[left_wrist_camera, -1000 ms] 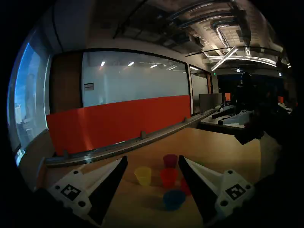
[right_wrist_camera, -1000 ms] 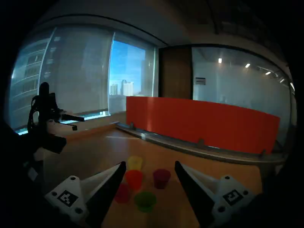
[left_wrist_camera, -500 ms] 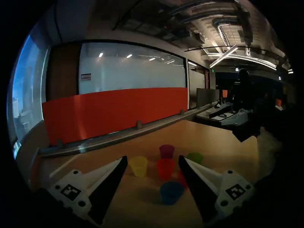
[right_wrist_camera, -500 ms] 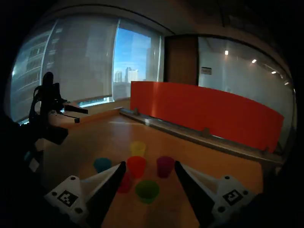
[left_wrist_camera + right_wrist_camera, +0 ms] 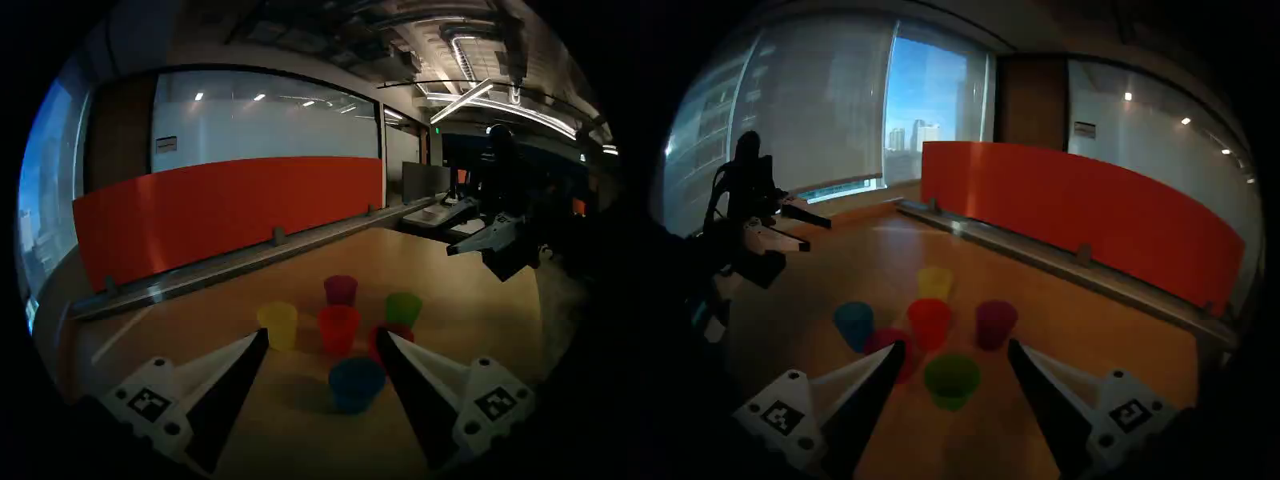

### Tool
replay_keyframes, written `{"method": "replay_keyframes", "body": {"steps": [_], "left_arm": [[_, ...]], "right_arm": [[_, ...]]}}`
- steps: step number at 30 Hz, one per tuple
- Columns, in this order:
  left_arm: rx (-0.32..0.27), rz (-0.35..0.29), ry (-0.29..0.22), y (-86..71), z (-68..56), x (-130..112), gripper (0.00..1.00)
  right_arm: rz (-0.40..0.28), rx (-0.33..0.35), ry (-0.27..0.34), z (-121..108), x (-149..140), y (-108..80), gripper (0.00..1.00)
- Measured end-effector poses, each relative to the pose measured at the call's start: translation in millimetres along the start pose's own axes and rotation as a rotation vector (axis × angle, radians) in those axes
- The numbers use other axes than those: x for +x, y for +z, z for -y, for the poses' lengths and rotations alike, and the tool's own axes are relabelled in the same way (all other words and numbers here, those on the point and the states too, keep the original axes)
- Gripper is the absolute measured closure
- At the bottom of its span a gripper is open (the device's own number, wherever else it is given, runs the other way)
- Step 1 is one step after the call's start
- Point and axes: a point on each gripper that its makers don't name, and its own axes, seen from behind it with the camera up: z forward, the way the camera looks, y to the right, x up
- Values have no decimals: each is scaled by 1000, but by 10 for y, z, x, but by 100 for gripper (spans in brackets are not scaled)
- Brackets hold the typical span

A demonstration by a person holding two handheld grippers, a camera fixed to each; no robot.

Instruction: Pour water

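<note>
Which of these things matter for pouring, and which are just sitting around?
For the job: yellow cup, orange cup, purple cup, green cup, blue cup, dark red cup, left tongs, right tongs.
Just there: orange divider, window.

A warm-toned wooden bench [image 5: 432, 280] runs back to a grey metal rail [image 5: 240, 261] along its far edge. An orange partition panel [image 5: 224, 210] stands just behind that rail. Above the panel is a frosted glass wall [image 5: 264, 120] with small ceiling spots glinting in it, and a brown wooden panel [image 5: 1032, 104] stands beside it. In the right gripper view a tall window [image 5: 932, 96] shows blue sky and city towers, next to a pale drawn roller blind [image 5: 812, 112]. In the left gripper view long white strip lights [image 5: 464, 100] hang under a dark ceiling of exposed ducts [image 5: 456, 48].
</note>
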Motion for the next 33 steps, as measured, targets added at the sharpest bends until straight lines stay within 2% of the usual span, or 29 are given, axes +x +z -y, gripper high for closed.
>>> {"method": "replay_keyframes", "body": {"steps": [12,22,27,33], "left_arm": [[-29,68,-2,179,-96,-384,0],[-68,130,-29,306,-211,-755,0],[-87,155,-47,358,-263,-883,0],[-110,183,-43,395,-332,-993,0]], "right_arm": [[52,28,15,-8,-299,221,1],[102,37,11,22,-602,412,1],[121,35,20,23,-747,494,1],[144,33,28,14,-893,566,1]]}}
